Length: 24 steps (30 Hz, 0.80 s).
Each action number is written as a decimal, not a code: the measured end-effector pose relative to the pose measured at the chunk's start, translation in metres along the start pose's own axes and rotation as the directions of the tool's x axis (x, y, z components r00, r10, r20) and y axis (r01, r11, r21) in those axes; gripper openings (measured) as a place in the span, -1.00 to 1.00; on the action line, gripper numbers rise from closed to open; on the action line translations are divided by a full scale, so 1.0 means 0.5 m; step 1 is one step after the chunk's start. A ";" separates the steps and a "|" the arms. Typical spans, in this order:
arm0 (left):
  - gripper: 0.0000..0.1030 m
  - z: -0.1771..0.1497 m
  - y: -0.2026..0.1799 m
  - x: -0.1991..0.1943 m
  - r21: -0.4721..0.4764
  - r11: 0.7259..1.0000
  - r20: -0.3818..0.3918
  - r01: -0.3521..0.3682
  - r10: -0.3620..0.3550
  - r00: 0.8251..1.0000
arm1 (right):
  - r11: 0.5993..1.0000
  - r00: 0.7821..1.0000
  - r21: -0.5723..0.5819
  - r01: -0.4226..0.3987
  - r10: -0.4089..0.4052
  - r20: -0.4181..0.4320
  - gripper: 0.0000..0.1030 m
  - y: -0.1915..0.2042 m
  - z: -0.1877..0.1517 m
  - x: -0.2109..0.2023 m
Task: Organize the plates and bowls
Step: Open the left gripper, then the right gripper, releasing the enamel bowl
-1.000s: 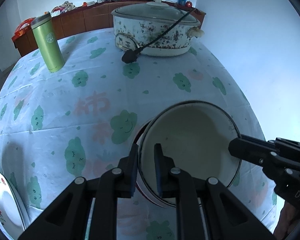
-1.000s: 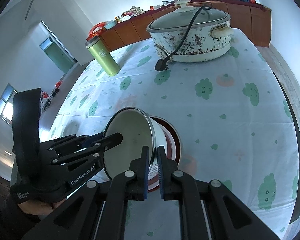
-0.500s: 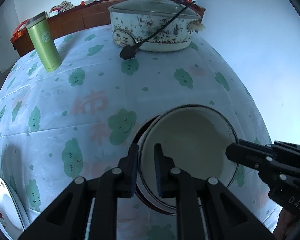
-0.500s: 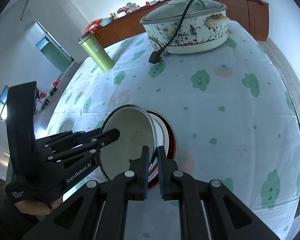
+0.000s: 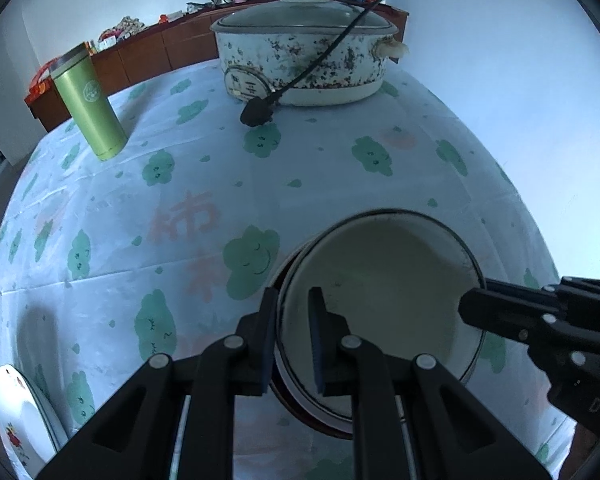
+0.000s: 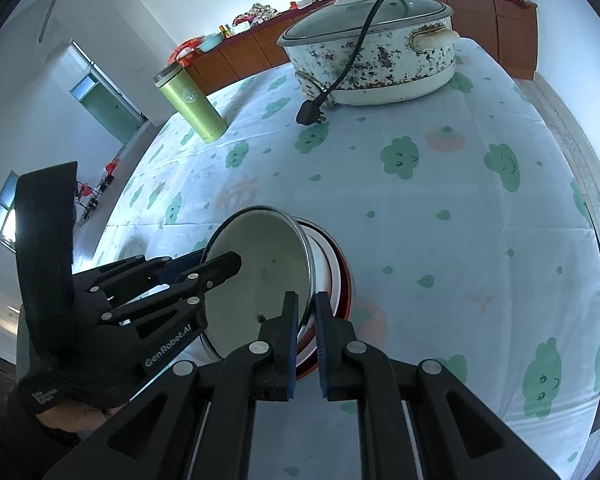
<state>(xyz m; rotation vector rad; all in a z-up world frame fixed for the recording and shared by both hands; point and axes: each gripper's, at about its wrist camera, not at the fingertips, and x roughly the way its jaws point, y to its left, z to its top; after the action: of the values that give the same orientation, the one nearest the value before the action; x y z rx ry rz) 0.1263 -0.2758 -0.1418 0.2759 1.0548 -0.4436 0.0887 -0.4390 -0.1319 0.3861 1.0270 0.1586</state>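
Left tool (image 5: 292,336) is pinched shut on the near rim of the cream enamel bowl (image 5: 384,300). That bowl sits tilted inside a red-rimmed bowl (image 5: 284,396), close to the near edge of the worktop (image 5: 320,168). One flowered plate (image 5: 20,420) waits alone at the near left corner.

Right tool (image 6: 306,340) clamps the same bowl's rim on the other side. Its cream bowl leans and is not flat yet. I think the stacking is nearly done, and the plate is still left to sort.
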 end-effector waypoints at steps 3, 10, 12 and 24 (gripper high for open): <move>-0.75 0.001 -0.004 0.001 0.019 1.000 0.003 -0.013 0.013 1.000 | 1.000 1.000 -0.004 0.010 -0.010 -0.006 -0.81 0.002 -0.001 0.001; -0.75 0.004 0.009 0.001 -0.012 1.000 -0.001 0.024 -0.024 1.000 | 1.000 1.000 0.011 0.015 -0.015 -0.008 -0.81 -0.001 0.000 0.003; -0.75 0.004 0.013 0.001 -0.025 0.999 -0.002 0.040 -0.040 0.999 | 1.000 1.000 0.017 0.012 -0.012 -0.009 -0.81 -0.003 0.000 0.003; -0.12 0.020 0.068 -0.037 -0.116 0.992 0.045 0.048 -0.043 0.998 | 0.999 0.999 0.029 0.017 -0.016 -0.046 -0.81 -0.006 0.001 0.015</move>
<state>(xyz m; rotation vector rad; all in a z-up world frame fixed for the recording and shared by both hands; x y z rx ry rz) 0.1428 -0.2462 -0.1205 0.1384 1.0427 -0.4251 0.0927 -0.4395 -0.1391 0.4026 1.0780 0.1380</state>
